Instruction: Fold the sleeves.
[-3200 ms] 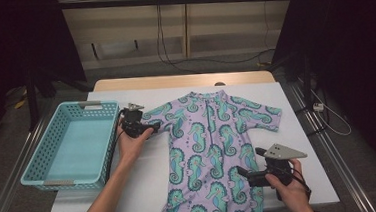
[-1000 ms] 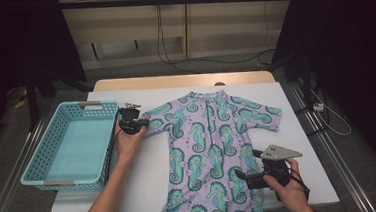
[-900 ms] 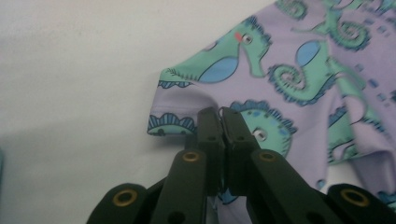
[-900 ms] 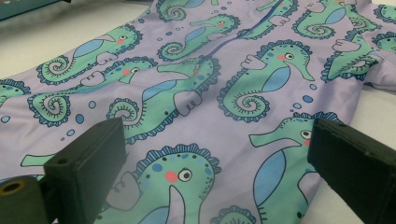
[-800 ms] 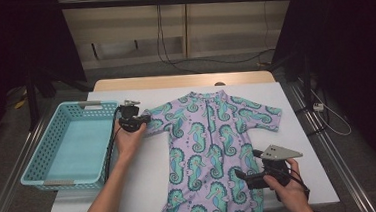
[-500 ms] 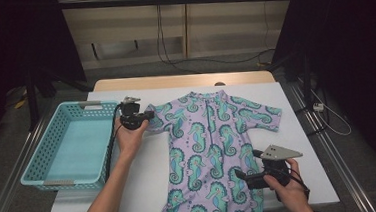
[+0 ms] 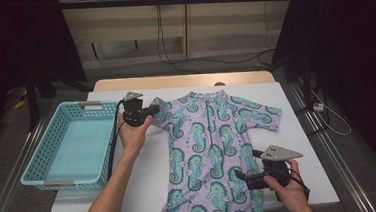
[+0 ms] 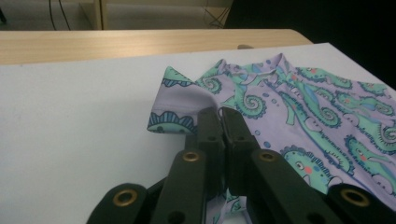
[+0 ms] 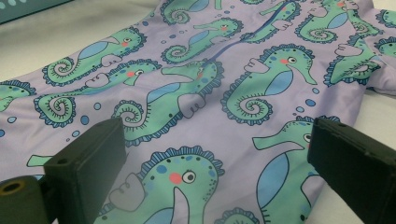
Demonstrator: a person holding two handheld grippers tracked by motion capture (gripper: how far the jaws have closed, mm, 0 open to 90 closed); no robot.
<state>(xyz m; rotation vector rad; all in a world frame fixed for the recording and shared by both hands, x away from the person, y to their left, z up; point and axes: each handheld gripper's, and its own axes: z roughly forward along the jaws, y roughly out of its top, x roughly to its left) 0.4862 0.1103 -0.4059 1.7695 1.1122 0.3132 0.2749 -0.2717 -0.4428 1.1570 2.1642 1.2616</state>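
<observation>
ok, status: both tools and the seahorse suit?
Left tool shut on suit's sleeve, sleeve folded over. Right tool open over seahorse suit. Basket clear at left.

**Bright table, dark room**

Light falls from above onto the white table [image 7: 299,143], which shows evenly lit and without hard glare; the room around it sinks into near black at both sides of the high view. Shadows under the arms are soft and short. The high view is sharp enough but slightly grainy. In the left gripper view the near tool [image 8: 223,122] is a little soft and dark. In the right gripper view the suit [image 9: 224,93] is crisp, its far edge blurring.
</observation>
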